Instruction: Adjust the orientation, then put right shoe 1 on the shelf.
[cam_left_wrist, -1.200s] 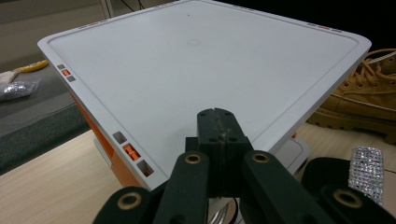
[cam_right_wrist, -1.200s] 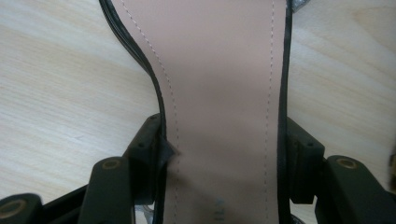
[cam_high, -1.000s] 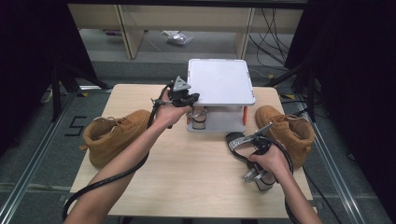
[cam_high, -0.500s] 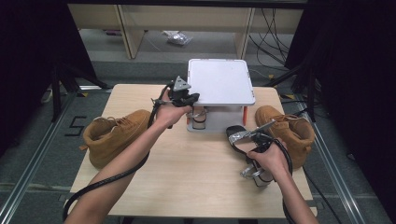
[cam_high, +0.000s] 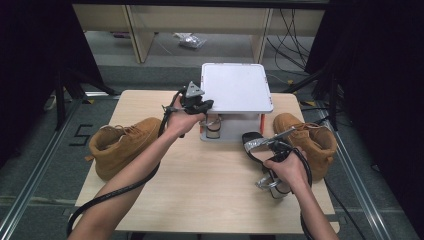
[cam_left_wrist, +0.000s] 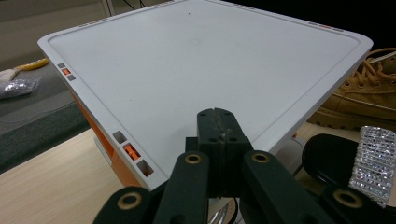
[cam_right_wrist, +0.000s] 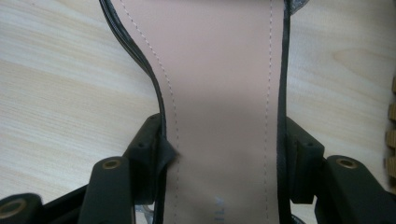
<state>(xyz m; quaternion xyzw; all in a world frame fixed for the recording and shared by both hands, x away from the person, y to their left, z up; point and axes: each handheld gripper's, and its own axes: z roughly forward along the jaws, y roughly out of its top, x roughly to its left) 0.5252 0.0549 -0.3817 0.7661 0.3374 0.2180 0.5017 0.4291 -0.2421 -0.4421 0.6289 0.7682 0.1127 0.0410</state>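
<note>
On a pale wooden table (cam_high: 200, 185) over grey floor, the right gripper (cam_high: 272, 167) at 4 o'clock clamps a black sandal (cam_high: 255, 145). The left gripper (cam_high: 197, 102), jaws closed and empty, rests at the white stand (cam_high: 235, 90). 2 tan boots (cam_high: 125, 145) flank them.

Recording lab: black curtains (cam_high: 30, 75), floor rails (cam_high: 30, 185), loose cables (cam_high: 295, 25).

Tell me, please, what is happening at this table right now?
A person works two hand-held grippers. The right gripper clamps the sides of a black high-heeled sandal with a glittery silver strap, holding it over the light wooden table. The left gripper, jaws shut and empty, rests at the white square platform. Two tan leather boots flank them.
</note>
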